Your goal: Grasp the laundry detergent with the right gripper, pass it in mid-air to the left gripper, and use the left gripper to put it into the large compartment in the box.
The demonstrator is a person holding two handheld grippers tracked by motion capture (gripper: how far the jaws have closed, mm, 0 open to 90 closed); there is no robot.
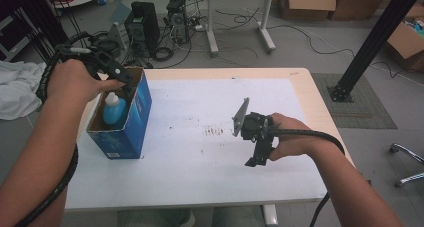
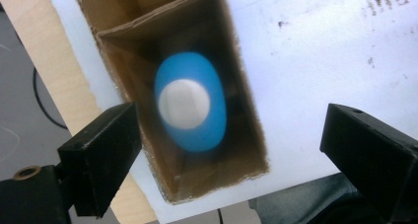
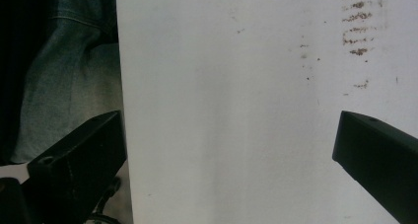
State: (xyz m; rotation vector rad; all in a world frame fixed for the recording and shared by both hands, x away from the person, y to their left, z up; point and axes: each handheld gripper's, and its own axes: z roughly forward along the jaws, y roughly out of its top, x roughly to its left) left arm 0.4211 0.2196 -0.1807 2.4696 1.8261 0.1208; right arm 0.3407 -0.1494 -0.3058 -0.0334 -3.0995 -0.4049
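With its top flaps open, the blue cardboard box stands upright at the table's left edge, a blue plastic bottle with a white cap standing inside it. Left gripper hangs over the box mouth, jaws spread, nothing between them. Left gripper view looks straight down: raw brown inner walls, oval bottle, round cap, slightly blurred. White table sheet is matte, with brownish smudges mid-table. Right gripper sits low over the sheet, well apart from the box, jaws wide, empty. Right gripper view adds the person's denim trousers past the table's near edge.
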